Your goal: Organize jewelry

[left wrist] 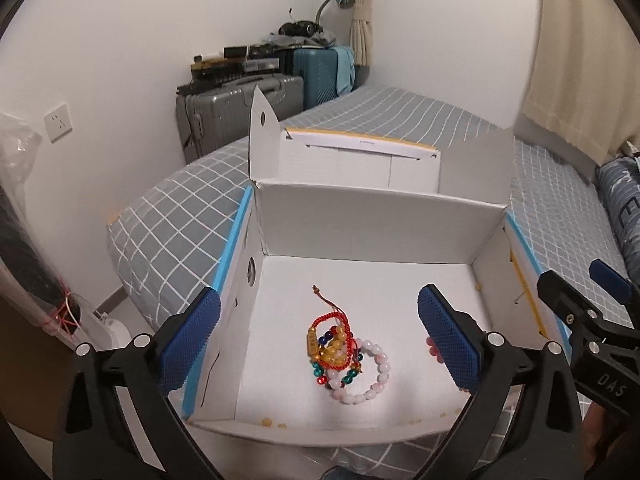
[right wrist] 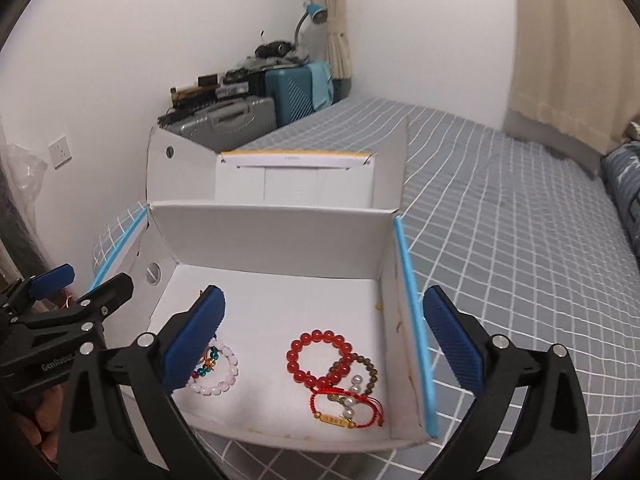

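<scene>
Both empty, left gripper [left wrist: 318,344] and right gripper [right wrist: 324,344] gape wide over the white box [right wrist: 276,240]; bracelet pile [left wrist: 340,354] mid-frame, red bead bracelet [right wrist: 318,356] lower centre, so descend straight, pinch one strand only.

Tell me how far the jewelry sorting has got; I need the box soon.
Done: two heaps lie inside the white box, the pink bead bracelet in one, the red bead bracelet in the other. In hand: nothing; left gripper and right gripper are open and empty. Left: both heaps look tangled, and the lid is up.
</scene>
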The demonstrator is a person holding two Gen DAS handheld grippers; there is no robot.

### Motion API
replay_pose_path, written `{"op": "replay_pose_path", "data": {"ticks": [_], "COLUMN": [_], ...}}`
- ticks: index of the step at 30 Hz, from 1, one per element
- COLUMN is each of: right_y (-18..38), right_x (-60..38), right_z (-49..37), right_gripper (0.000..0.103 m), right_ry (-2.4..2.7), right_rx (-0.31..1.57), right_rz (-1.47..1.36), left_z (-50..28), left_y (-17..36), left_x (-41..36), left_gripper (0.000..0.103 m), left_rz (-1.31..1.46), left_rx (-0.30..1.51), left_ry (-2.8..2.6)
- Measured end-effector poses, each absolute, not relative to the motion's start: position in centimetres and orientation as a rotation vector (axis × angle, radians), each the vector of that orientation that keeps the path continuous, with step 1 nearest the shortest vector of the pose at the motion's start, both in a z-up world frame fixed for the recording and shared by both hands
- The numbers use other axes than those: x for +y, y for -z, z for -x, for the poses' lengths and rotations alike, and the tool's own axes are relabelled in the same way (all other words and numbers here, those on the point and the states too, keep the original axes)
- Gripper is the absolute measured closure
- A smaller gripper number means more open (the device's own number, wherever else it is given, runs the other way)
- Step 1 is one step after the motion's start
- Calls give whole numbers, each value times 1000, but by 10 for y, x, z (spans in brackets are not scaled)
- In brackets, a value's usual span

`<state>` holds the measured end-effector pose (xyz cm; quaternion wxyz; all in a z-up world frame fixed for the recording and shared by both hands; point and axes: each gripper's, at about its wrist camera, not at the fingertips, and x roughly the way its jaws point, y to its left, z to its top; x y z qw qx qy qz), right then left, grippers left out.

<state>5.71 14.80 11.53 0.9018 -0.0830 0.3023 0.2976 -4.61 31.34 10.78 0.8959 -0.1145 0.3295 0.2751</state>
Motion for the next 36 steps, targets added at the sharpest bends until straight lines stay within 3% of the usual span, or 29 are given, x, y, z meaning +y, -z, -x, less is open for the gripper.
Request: {"op": "replay_pose_path", "data": {"ticks": [17, 36], "right_y": [-104, -89], "right_x": [90, 86], "right_z": [7, 18], "right_gripper": [8, 8], "right_ry": [-539, -529], "right_rx": [596, 621], "right_rz": [144, 158], "left_z": [119, 121], "left_y": [-94, -86], "left_x": [273, 259], "left_gripper": [6, 6], "left_rz": [204, 177], "left_rx": [644, 638], "left_ry": [-512, -534]}}
